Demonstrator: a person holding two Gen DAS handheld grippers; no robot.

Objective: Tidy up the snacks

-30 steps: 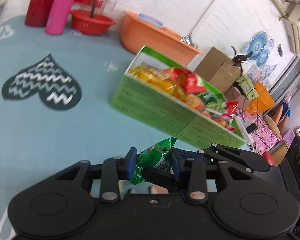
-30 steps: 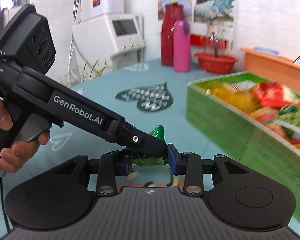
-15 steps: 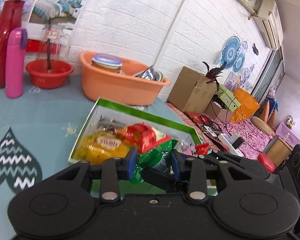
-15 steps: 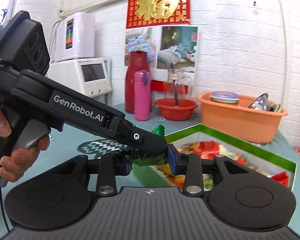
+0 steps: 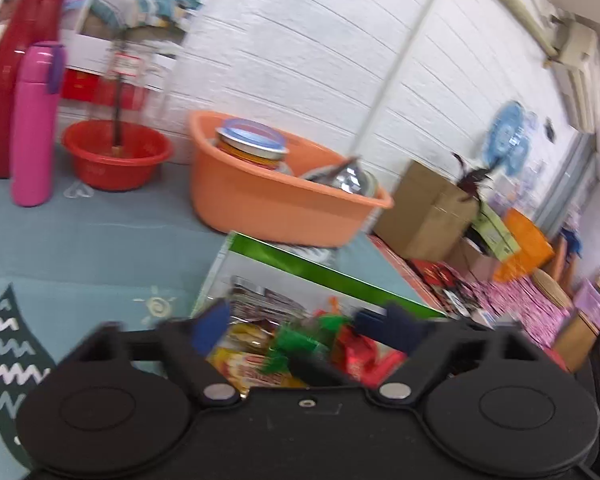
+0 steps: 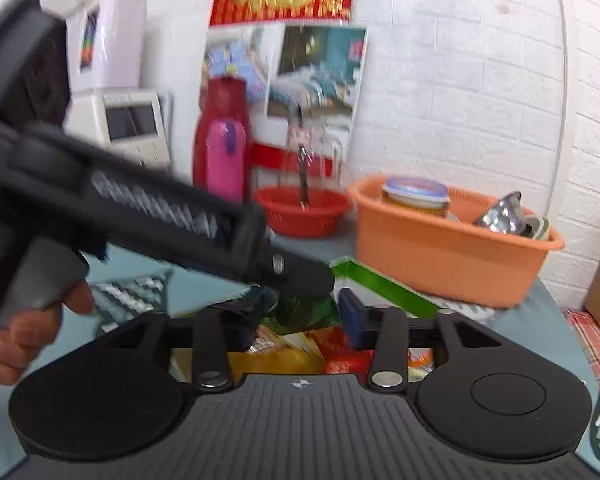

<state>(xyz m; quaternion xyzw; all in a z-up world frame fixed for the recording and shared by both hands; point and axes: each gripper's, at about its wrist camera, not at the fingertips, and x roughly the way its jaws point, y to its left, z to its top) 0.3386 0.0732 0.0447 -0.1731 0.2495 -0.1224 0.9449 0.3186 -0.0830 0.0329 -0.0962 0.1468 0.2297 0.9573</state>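
A green snack packet (image 5: 300, 340) hangs loose between the wide-apart blue pads (image 5: 210, 326) of my left gripper (image 5: 290, 324), whose jaws are opening with neither pad pressing on it. It is over the green box (image 5: 320, 268), which holds yellow and red snack bags (image 5: 256, 368). In the right wrist view the same green packet (image 6: 304, 310) sits between the pads of my right gripper (image 6: 296, 324), also opening and clear of it. The left gripper's black body (image 6: 160, 208) crosses from the left, held by a hand (image 6: 24, 332). The box's green rim (image 6: 384, 284) lies just beyond.
An orange tub (image 5: 276, 200) with a jar and metal ware stands behind the box. A red bowl (image 5: 116, 156), a pink bottle (image 5: 34, 120) and a red flask (image 5: 20, 60) stand at the back left. A white appliance (image 6: 132, 124) is by the wall, and cardboard boxes (image 5: 428, 208) are beyond the table.
Both grippers carried the green packet from over the table to above the green box while shut on it. Now both sets of jaws have spread wide and the packet is free.
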